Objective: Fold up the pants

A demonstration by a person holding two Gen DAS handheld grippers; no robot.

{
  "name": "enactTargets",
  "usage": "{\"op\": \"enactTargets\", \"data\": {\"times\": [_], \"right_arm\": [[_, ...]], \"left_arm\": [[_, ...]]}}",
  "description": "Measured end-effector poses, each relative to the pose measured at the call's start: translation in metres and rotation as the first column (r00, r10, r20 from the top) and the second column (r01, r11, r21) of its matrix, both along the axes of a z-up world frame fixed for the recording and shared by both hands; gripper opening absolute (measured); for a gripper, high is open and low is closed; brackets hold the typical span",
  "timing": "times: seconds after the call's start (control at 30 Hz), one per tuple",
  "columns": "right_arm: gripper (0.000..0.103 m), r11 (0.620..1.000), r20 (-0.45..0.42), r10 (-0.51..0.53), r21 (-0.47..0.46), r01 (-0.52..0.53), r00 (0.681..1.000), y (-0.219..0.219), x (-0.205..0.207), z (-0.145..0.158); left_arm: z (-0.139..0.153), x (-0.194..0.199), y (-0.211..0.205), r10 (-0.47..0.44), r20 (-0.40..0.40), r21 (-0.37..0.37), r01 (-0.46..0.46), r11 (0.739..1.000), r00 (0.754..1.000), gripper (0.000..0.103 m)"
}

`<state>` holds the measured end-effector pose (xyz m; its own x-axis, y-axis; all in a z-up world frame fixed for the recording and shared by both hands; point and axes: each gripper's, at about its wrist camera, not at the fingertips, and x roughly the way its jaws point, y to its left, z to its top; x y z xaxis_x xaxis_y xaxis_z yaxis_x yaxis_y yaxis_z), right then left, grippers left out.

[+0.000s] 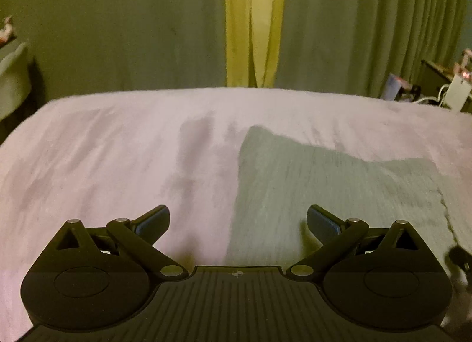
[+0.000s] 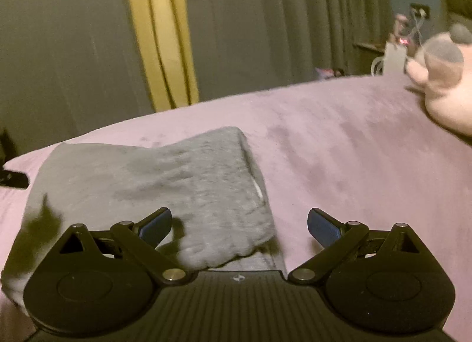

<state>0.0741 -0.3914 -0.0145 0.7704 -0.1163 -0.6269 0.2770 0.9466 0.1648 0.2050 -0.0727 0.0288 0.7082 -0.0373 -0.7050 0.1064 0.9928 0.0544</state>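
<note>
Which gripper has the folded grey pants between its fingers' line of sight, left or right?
The right gripper: the folded grey fleece pants lie straight ahead of it. For the left gripper they sit off to its right, mostly pink bedspread ahead.

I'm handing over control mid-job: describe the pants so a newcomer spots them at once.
Find the bed with the pink cover in front of the dark curtains. The pants lie on it, a grey fuzzy folded bundle just ahead of the open right gripper, the only grey thing on the pink cover.

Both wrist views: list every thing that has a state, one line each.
Left gripper: open, holding nothing.
Right gripper: open, holding nothing.
Grey pants: folded into a compact stack, flat on the bed.
Pink bedcover: spread out, lightly creased.
Curtains: drawn shut.
</note>
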Motion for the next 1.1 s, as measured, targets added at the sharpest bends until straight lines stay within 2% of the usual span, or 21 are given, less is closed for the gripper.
{"op": "enactTargets", "data": {"times": [0.07, 0.17, 0.3, 0.43, 0.57, 0.63, 0.67, 0.73, 0.83, 0.9, 0.97, 1.07, 1.1], "right_arm": [[0.099, 1.0, -0.038, -0.016, 0.023, 0.017, 0.999, -0.006, 0.006, -0.008], [0.099, 0.993, -0.051, -0.016, 0.119, 0.022, 0.999, -0.019, 0.014, -0.019], [0.099, 0.98, -0.053, -0.002, 0.199, 0.013, 0.999, -0.03, 0.02, -0.029], [0.099, 0.967, -0.053, 0.004, 0.254, 0.01, 0.999, -0.035, 0.02, -0.032], [0.099, 0.936, -0.063, 0.002, 0.352, 0.02, 0.998, -0.046, 0.021, -0.038], [0.099, 0.919, -0.071, 0.006, 0.394, 0.022, 0.997, -0.05, 0.022, -0.041], [0.099, 0.912, -0.072, 0.01, 0.41, 0.02, 0.997, -0.052, 0.023, -0.043], [0.099, 0.901, -0.075, 0.019, 0.433, 0.016, 0.997, -0.055, 0.026, -0.045], [0.099, 0.888, -0.079, 0.039, 0.46, 0.002, 0.996, -0.058, 0.031, -0.047], [0.099, 0.871, -0.084, 0.066, 0.49, -0.017, 0.994, -0.063, 0.036, -0.049], [0.099, 0.842, -0.098, 0.093, 0.538, -0.026, 0.991, -0.07, 0.04, -0.049], [0.099, 0.764, -0.113, 0.145, 0.644, -0.039, 0.983, -0.093, 0.05, -0.055], [0.099, 0.722, -0.111, 0.168, 0.69, -0.046, 0.98, -0.104, 0.053, -0.06]], "left_arm": [[-0.008, 0.019, -0.011, -0.006, -0.017, 0.041, 0.006, 0.999, 1.0, 0.103], [-0.026, 0.043, -0.025, -0.025, -0.04, 0.118, 0.03, 0.993, 0.999, 0.103], [-0.04, 0.058, -0.024, -0.059, -0.028, 0.136, 0.062, 0.989, 0.998, 0.103], [-0.046, 0.056, -0.012, -0.104, -0.01, 0.107, 0.104, 0.989, 0.995, 0.103], [-0.044, 0.046, 0.014, -0.028, -0.009, 0.003, 0.028, 1.0, 1.0, 0.103], [-0.046, 0.037, 0.038, -0.006, -0.06, -0.12, -0.001, 0.993, 0.998, 0.103], [-0.049, 0.033, 0.049, -0.014, -0.093, -0.19, -0.004, 0.982, 0.996, 0.103], [-0.06, 0.021, 0.073, -0.043, -0.19, -0.347, -0.027, 0.938, 0.981, 0.103], [-0.075, 0.003, 0.094, -0.093, -0.261, -0.493, -0.05, 0.869, 0.961, 0.103], [-0.078, -0.006, 0.095, -0.137, -0.253, -0.515, -0.014, 0.857, 0.958, 0.103], [-0.076, -0.007, 0.089, -0.172, -0.245, -0.492, 0.03, 0.87, 0.954, 0.103], [-0.076, -0.005, 0.079, -0.247, -0.253, -0.489, 0.097, 0.867, 0.935, 0.103], [-0.077, 0.0, 0.076, -0.286, -0.263, -0.512, 0.118, 0.851, 0.922, 0.103]]}}
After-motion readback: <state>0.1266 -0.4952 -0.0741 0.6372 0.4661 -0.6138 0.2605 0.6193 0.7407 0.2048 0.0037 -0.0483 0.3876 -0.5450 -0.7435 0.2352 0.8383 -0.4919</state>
